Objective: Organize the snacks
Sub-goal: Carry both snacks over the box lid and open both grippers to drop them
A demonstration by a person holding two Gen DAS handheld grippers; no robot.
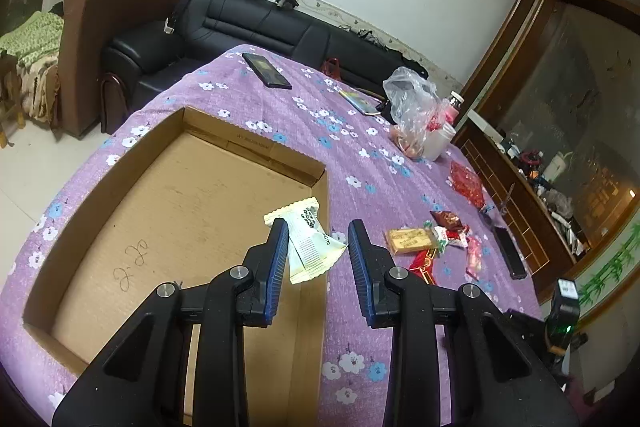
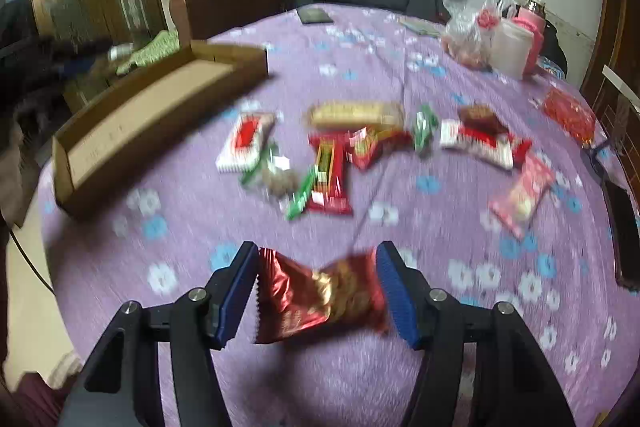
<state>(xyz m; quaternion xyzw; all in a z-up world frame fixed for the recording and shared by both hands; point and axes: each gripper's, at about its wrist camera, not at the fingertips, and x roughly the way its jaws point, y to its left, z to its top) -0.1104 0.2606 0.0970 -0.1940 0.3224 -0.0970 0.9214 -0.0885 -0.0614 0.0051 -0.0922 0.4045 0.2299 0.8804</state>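
A shallow cardboard box (image 1: 132, 163) lies on the purple flowered tablecloth; it also shows in the right wrist view (image 2: 120, 131). My left gripper (image 1: 318, 233) is open above the box's right edge, and a cream snack packet (image 1: 310, 247) sits between its fingers, touching only the left one. My right gripper (image 2: 316, 267) holds a shiny red snack packet (image 2: 320, 299) between its fingers above the cloth. Several loose snack packets (image 2: 332, 163) lie mid-table beyond it; they also show in the left wrist view (image 1: 436, 243).
A clear plastic bag (image 1: 412, 107) with snacks, a white cup (image 2: 510, 47) and a pink bottle (image 2: 532, 23) stand at the table's far right. A black phone (image 1: 266, 71) lies at the far edge. A dark remote (image 1: 508, 247) lies at the right edge. Sofas stand behind.
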